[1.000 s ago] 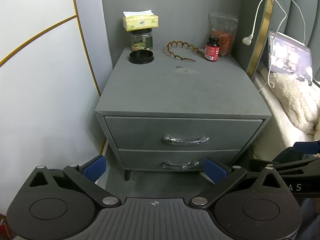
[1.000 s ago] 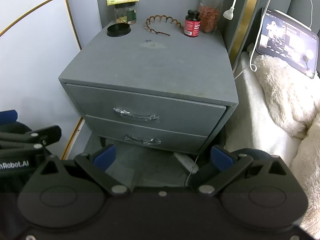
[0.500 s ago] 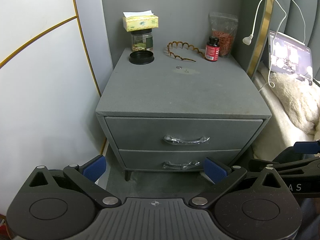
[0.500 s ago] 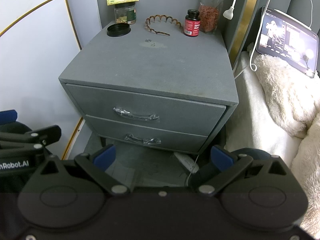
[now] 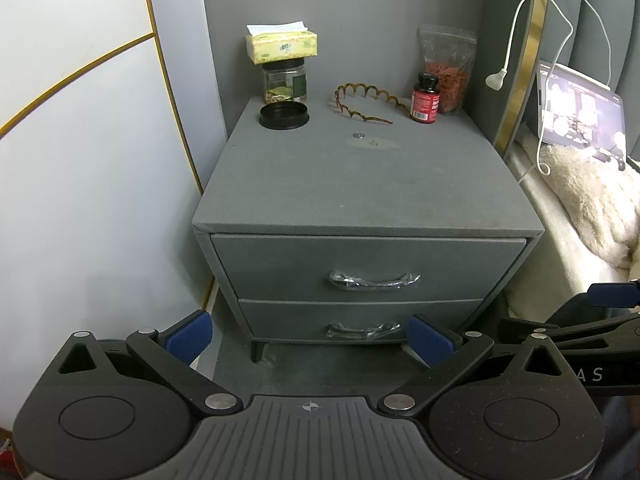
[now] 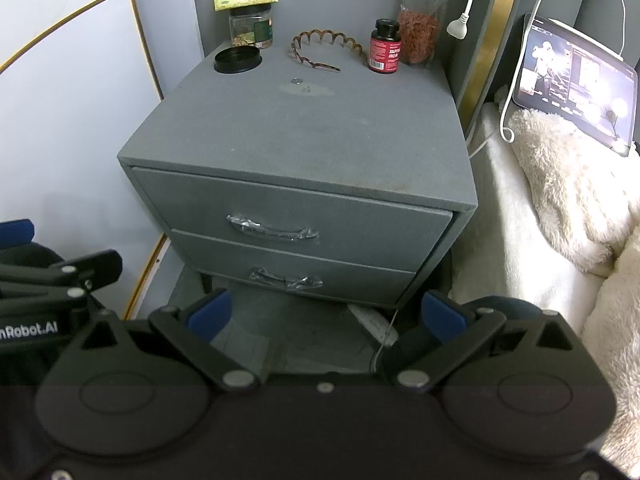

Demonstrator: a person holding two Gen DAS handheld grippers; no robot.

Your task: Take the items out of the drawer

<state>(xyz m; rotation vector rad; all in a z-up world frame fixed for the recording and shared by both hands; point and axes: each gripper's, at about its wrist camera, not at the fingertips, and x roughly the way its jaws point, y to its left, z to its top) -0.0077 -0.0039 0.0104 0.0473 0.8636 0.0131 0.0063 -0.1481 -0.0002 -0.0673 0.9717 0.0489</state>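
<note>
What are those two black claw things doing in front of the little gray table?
A person holds a gripper in each hand. The left gripper and the right gripper are both open and empty, hovering in front of the gray nightstand. The top drawer and the bottom drawer are shut, so nothing has come out yet.

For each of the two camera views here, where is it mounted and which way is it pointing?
Left wrist: on the left gripper, facing the nightstand front nearly square-on; its own blue-tipped fingers show, spread apart, with the right gripper at the right edge.
Right wrist: on the right gripper, seeing the nightstand from its right, bed alongside; own fingers spread apart, left gripper at the left edge.
Shared: both closed drawers, top drawer handle, headband.
</note>
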